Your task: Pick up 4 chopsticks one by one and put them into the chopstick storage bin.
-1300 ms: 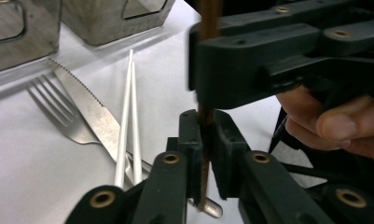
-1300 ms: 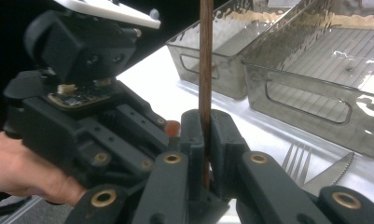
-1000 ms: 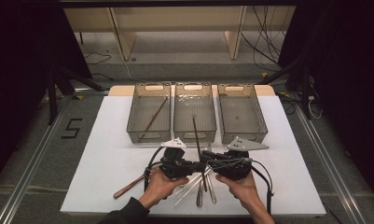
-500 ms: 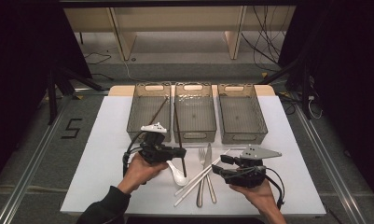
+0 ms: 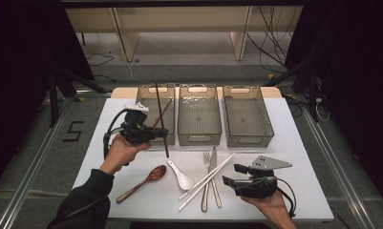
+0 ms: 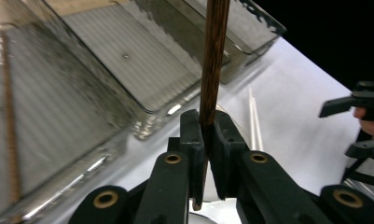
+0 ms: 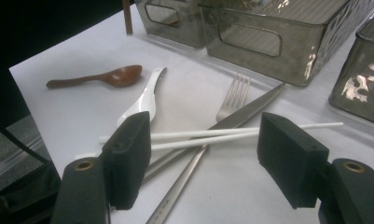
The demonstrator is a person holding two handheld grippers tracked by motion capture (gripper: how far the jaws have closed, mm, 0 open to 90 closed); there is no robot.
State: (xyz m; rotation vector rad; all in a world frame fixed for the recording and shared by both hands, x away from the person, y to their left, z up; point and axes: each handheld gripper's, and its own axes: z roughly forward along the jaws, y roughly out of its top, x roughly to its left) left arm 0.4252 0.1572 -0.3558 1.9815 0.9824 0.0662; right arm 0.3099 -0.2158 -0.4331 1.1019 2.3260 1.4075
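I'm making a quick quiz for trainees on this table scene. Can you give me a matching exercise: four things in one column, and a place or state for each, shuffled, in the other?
Things:
1. dark chopstick
2. wooden spoon
3. white chopsticks
4. right bin

Places or states:
A. empty, at the back of the table
B. lying crossed over the fork and knife
C. clamped in the left gripper, over the left bin
D. lying on the table left of the white spoon

Pairs: 1-C, 2-D, 3-B, 4-A
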